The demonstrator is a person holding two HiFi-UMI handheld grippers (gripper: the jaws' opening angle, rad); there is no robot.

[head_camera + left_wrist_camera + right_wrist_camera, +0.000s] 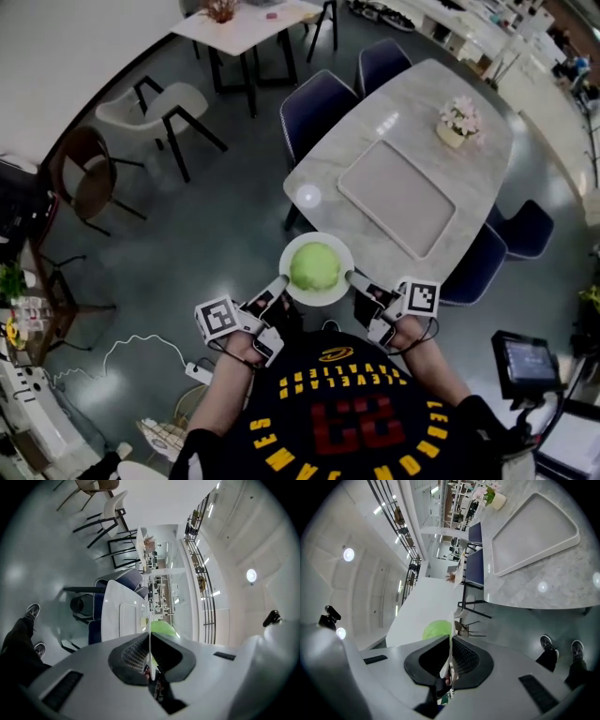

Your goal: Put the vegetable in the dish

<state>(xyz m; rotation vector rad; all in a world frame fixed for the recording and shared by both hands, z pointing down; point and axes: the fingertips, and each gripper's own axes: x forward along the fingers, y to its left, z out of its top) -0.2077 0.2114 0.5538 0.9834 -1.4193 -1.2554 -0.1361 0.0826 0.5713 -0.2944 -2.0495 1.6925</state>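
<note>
Green and round, the vegetable [315, 266] already sits in the white dish [319, 299], which you hold in the air between both grippers. Your left gripper [278, 285] is clamped on its left rim, your right gripper [353, 277] on its right rim. The marble surface [422, 103] lies straight ahead, its near edge just beyond the dish, so any set-down likely goes forward, kept level.

The dish [292, 253] looks smooth, glossy and white, and the vegetable [315, 266] on it is pale green with a soft, even sheen. At 1 o'clock from it the table [469, 169] has a polished, marble-like top with bright reflections, its tray [410, 195] matt grey. The left gripper [149, 637] and right gripper [451, 639] have smooth white plastic shells and dark, ribbed pads [133, 652].
</note>
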